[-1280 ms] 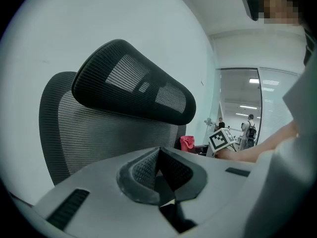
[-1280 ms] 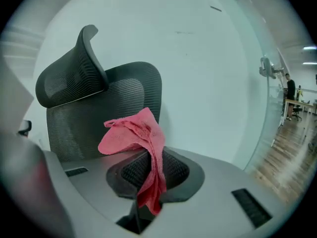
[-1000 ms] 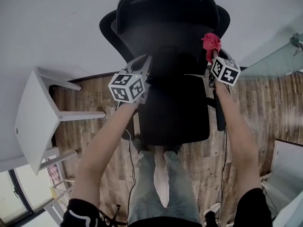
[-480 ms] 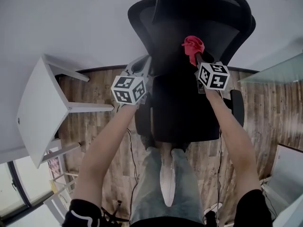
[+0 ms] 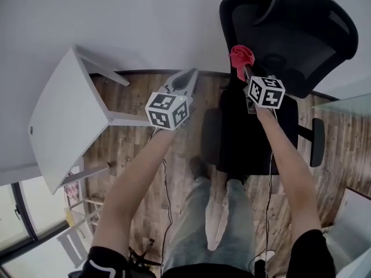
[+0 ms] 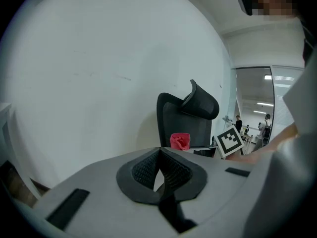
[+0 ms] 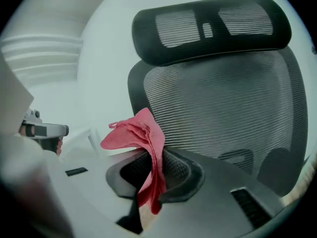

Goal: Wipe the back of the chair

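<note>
Right hand-held gripper (image 7: 153, 175): it is clamping a red cloth (image 7: 136, 133) between its pads, with the bunched top sticking up just in front of the mesh. Whether the cloth is touching the mesh cannot be told.

Left hand-held gripper (image 6: 159, 170): its jaws are resting together on nothing. It is hanging over the wooden floor (image 5: 145, 138) near the white tabletop (image 5: 58, 120), apart from the chair.

Chair back (image 7: 233, 98): it is standing upright near the wall and filling the right gripper view, with the headrest (image 7: 213, 24) above it.

What is changing: over the last second the chair has been sliding from the middle of the head view to its upper right. The left hand-held gripper, earlier at the back's left edge, is now clear of it. The cloth has been crossing from the back's right side to its left edge.

Meaning for the task: the wiping is probably under way, with one sideways pass ending. The mesh further down likely still needs covering.
</note>
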`<control>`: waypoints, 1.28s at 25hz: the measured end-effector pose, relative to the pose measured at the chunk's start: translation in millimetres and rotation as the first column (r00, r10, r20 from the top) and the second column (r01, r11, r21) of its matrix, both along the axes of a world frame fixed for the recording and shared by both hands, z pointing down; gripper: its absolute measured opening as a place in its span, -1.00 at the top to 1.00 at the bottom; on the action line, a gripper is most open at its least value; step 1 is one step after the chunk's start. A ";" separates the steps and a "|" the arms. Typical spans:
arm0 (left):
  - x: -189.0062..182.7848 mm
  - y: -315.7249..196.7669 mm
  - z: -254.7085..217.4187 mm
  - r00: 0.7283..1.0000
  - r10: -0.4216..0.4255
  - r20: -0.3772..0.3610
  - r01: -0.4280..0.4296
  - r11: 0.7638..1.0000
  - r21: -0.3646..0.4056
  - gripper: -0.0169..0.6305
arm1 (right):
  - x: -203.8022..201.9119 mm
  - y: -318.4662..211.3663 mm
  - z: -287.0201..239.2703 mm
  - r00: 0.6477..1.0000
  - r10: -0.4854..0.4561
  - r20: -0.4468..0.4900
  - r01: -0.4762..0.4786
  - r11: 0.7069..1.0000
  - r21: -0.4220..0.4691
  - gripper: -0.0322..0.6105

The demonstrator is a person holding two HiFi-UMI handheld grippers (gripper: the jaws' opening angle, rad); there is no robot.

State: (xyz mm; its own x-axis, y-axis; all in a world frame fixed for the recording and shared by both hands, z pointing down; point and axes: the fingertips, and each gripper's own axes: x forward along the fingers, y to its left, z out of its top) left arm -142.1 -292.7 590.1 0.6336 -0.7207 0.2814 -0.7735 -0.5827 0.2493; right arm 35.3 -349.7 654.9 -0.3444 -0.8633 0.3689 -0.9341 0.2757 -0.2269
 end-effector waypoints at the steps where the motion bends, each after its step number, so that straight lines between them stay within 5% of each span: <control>1: -10.1 0.7 1.0 1.000 0.004 0.003 -0.004 1.000 0.001 0.87 | -9.9 -1.3 4.0 1.000 -0.006 -0.005 0.006 1.000 -0.005 0.68; 14: -66.3 -9.6 34.6 0.999 -0.018 -0.029 0.017 0.999 -0.047 0.87 | -40.3 -18.4 33.9 0.999 0.021 -0.047 -0.023 0.999 -0.044 0.68; 22: -19.1 -9.4 39.8 0.999 0.002 -0.048 -0.005 0.998 -0.063 0.87 | -21.2 -19.7 34.3 0.998 0.001 -0.068 -0.004 0.999 -0.040 0.68; 32: 55.9 -3.5 27.2 0.999 0.006 -0.046 -0.009 0.998 -0.058 0.87 | 50.2 -12.1 36.0 0.992 0.019 -0.124 -0.027 0.998 -0.064 0.68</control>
State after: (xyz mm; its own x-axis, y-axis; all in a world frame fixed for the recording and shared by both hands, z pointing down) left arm -86.2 -296.2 617.3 0.6518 -0.6991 0.2939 -0.7564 -0.5716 0.3179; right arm 85.5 -361.9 690.9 -0.2730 -0.8433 0.4629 -0.9620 0.2422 -0.1263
